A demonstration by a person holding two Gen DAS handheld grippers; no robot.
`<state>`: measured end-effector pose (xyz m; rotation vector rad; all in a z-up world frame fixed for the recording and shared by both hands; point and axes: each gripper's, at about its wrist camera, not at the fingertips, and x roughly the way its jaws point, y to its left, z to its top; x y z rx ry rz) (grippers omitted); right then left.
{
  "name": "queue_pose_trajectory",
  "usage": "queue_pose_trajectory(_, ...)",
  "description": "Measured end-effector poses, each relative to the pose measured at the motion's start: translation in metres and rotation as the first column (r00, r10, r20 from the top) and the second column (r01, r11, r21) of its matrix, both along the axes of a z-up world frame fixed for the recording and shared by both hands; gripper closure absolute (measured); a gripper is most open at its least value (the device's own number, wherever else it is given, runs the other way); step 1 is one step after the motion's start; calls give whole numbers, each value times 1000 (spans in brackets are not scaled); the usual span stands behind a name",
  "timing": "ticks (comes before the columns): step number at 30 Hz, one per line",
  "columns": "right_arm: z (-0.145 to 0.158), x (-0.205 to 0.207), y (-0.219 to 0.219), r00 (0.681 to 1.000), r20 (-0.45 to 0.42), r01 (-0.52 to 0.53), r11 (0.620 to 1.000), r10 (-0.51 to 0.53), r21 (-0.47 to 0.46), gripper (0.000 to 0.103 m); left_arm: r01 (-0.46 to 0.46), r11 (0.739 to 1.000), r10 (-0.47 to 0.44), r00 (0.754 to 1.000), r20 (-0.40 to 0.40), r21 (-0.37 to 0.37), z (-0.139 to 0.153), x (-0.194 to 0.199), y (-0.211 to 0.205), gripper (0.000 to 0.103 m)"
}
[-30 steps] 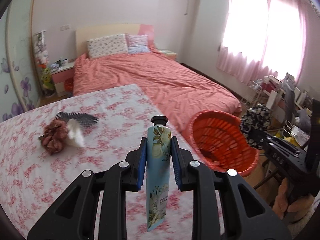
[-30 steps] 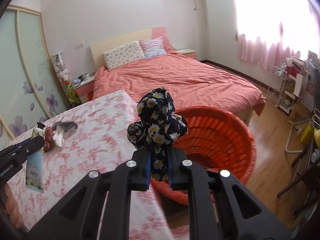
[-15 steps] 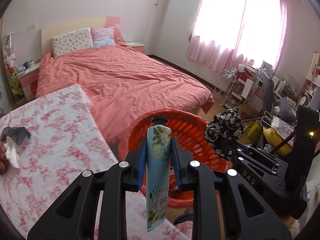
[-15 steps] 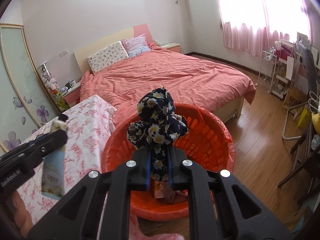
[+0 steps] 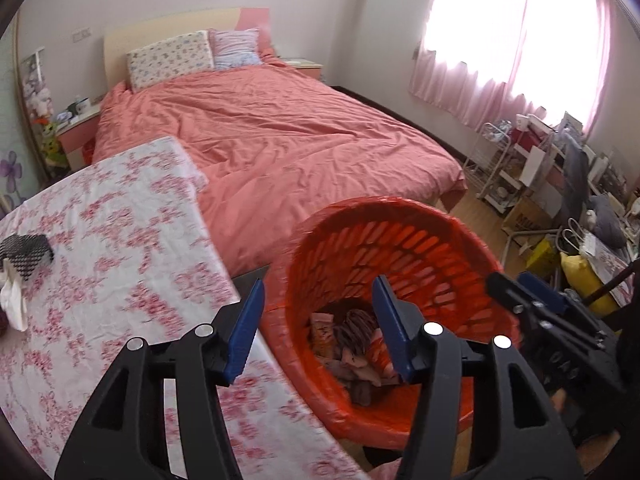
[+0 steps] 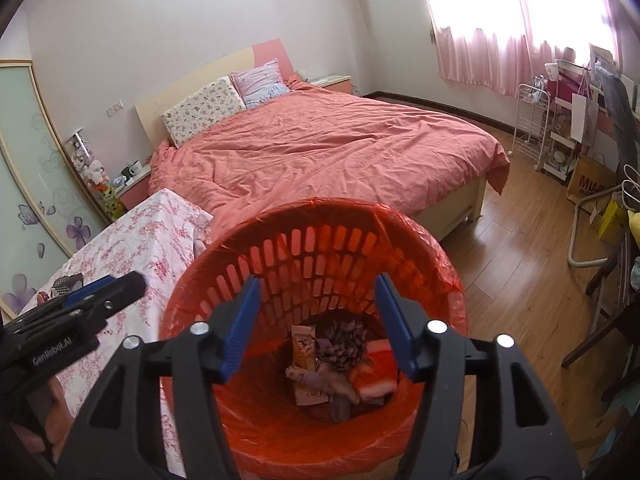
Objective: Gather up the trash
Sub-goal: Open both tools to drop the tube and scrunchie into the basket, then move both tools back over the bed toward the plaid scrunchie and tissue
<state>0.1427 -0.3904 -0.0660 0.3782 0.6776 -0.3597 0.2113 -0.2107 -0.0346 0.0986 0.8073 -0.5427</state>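
Both grippers empty over the basket — now go back for what's left on the table.

Your left gripper (image 5: 318,330) and right gripper (image 6: 316,326) have just been opening, and their jaws stand apart with nothing between them, both poised above the orange basket (image 6: 320,216). The trash (image 6: 332,364) lies in a heap at the bottom of the basket. Beside the basket, the table (image 5: 120,216) holds a black mesh piece (image 5: 26,254) and a white tissue (image 5: 14,298) at its far side from the basket. Lift both grippers clear of the basket's rim before you swing away, so you don't tip it, and approach the tissue low with jaws wide.
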Motion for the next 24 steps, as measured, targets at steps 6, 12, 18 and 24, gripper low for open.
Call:
queue_pose_trajectory(6, 10, -2, 19, 1000, 3, -22, 999, 23, -40, 35, -97, 993, 95, 995, 31, 64, 1, 1, 45, 38)
queue_pose_trajectory(12, 15, 8, 60, 996, -17, -91, 994, 90, -65, 34, -226, 969, 221, 973, 64, 103, 2, 8, 112, 36)
queue_pose_trajectory(18, 10, 26, 111, 982, -61, -185, 978, 180, -100, 34, -406, 905, 399, 914, 77, 127, -5, 32, 196, 36)
queue_pose_trajectory(24, 6, 43, 156, 961, -97, -272, 951, 260, -149, 34, -552, 827, 545, 834, 82, 110, -14, 56, 267, 36)
